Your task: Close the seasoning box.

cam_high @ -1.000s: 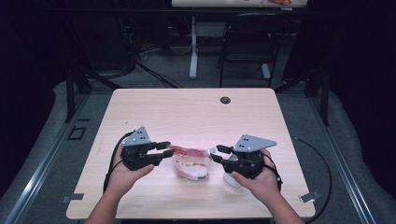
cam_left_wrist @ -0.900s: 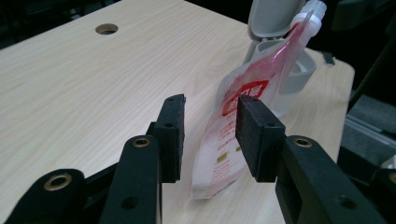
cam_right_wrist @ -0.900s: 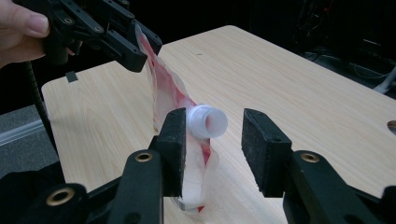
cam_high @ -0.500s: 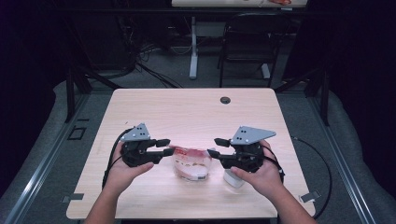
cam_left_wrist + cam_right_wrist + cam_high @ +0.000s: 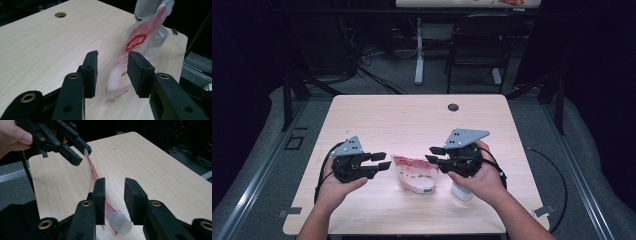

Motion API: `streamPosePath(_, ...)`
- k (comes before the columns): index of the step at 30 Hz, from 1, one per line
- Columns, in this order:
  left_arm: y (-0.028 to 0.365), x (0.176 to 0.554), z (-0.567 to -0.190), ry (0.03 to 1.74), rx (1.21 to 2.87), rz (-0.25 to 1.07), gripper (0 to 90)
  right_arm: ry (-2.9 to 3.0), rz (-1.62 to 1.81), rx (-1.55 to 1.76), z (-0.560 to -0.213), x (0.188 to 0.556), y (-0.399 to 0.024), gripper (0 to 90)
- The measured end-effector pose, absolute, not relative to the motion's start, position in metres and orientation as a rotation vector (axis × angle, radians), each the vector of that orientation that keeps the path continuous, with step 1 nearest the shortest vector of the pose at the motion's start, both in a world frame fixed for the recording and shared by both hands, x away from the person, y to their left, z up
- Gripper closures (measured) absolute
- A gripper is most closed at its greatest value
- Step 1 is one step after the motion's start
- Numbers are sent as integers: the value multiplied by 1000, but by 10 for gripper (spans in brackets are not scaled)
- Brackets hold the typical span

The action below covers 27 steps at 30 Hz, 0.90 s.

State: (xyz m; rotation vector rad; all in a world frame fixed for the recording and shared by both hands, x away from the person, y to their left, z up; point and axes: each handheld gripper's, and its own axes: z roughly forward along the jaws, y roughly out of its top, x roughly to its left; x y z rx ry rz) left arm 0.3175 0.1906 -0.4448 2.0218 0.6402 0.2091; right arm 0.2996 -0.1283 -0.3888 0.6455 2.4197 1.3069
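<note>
Currently noted, near edge of surface [image 5: 412, 115]: red-and-clear pouch [image 5: 414, 175], resting between the two grippers, closer to the person than the round hole [image 5: 453, 107].

Left gripper [image 5: 387, 161]: held in the left hand [image 5: 334, 187], points toward the pouch from its left. Stands released. Seen along its own jaws: pouch upright and slightly tilted between the pads, bottom corner on the wood, clear gap to the left pad, printed face just beside the right pad; cannot tell whether touching there. Seen from the right gripper view: jaw tips flank the pouch's far top edge, not pressed together on it.

Right gripper [image 5: 430, 154]: held in the right hand [image 5: 482, 180], faces the pouch from the opposite side. Has just been closing its jaws, with the pouch's near end and its pale screw cap [image 5: 121, 223] between them. Remains released: visible gap from cap to right pad; film lies close along the left pad, no squeeze apparent.

Also recorded: white container [image 5: 460, 192] on the surface under the right hand, just behind the pouch in the left gripper view.
</note>
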Motion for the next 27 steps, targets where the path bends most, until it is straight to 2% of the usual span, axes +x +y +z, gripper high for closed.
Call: streamPosePath(27, 212, 318, -451, 678, 1998, 225, 620, 2560, 1251, 557, -394, 316, -83, 741)
